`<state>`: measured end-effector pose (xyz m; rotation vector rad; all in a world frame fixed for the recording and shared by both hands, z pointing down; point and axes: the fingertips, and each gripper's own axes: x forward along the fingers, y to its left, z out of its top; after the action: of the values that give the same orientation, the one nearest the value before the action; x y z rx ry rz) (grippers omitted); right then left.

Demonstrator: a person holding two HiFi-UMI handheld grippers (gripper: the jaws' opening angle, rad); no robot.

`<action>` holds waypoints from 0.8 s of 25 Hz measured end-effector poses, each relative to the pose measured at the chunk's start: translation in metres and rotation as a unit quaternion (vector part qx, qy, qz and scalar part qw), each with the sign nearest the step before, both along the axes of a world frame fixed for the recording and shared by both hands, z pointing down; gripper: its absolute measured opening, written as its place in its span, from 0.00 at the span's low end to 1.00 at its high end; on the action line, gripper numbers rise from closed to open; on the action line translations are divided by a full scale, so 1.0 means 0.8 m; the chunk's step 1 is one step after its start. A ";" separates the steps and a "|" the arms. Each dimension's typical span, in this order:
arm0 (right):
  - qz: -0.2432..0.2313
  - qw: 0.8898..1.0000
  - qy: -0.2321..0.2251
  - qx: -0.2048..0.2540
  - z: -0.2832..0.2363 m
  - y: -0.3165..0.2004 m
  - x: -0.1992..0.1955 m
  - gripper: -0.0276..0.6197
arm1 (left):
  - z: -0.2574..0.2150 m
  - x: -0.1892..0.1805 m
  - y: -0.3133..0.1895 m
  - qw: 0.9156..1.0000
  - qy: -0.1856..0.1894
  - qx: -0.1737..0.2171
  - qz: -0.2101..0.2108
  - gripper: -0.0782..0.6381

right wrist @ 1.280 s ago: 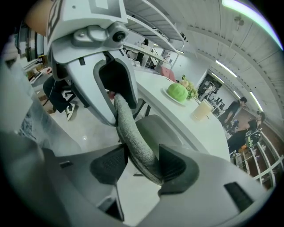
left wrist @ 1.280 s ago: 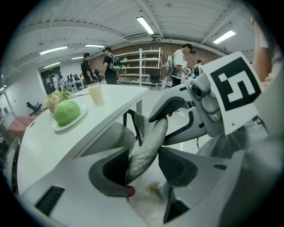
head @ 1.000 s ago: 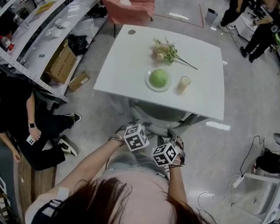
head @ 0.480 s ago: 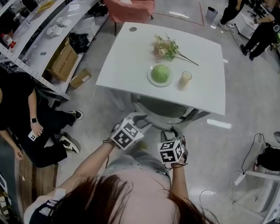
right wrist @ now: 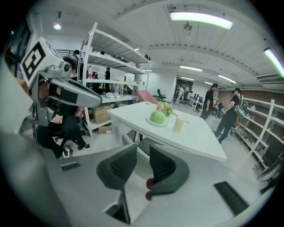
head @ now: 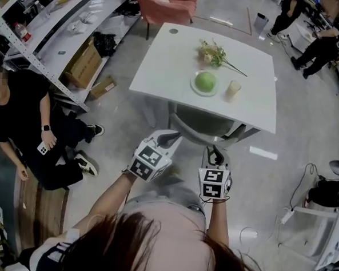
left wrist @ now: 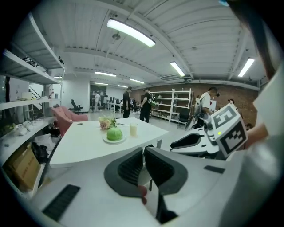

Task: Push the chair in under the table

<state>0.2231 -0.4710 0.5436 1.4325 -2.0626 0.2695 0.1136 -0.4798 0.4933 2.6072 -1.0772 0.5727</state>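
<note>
A second ago both grippers sat low against the back of the chair point(head: 201, 125). Now they are raised and drawn off it, with bare floor showing between their fingertips and the chair's back rim. The chair stands tucked in under the near edge of the table point(head: 162, 63), straight ahead of both sets of fingers and a little below them.

The left gripper point(left wrist: 143, 155) has just been closing. Its fingers are pressed almost together with only a thin slit left, and nothing is between them. The right gripper point(right wrist: 143, 150) has also just been closing, but its fingers are still parted by a clear gap, which is empty too. It is beside the left gripper, to its right and well apart from it.

On the tabletop beyond the fingers, a plate point(head: 193, 89) carries a round green ball point(head: 205, 81). Just to the right of the plate, a glass point(head: 233, 89) holds a pale drink. A sprig of flowers point(head: 213, 53) lies farther back, loose on the table.
</note>
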 end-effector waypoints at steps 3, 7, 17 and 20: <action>0.009 0.999 -0.024 0.027 -0.028 0.026 -0.014 0.20 | -0.024 -0.013 0.031 1.000 0.013 0.017 -0.010 0.13; 0.011 0.998 -0.035 0.049 -0.053 0.070 -0.028 0.17 | -0.048 -0.029 0.073 0.999 0.034 0.020 -0.017 0.13; 0.023 0.994 -0.038 0.096 -0.104 0.171 -0.057 0.14 | -0.084 -0.060 0.180 0.998 0.050 0.036 -0.015 0.13; 0.024 0.992 -0.045 0.113 -0.129 0.200 -0.069 0.13 | -0.096 -0.069 0.212 0.998 0.055 0.042 -0.013 0.13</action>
<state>0.1676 -0.3107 0.4403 1.6323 -2.1900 0.1234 0.0580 -0.3102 0.4163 2.6564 -1.1227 0.3820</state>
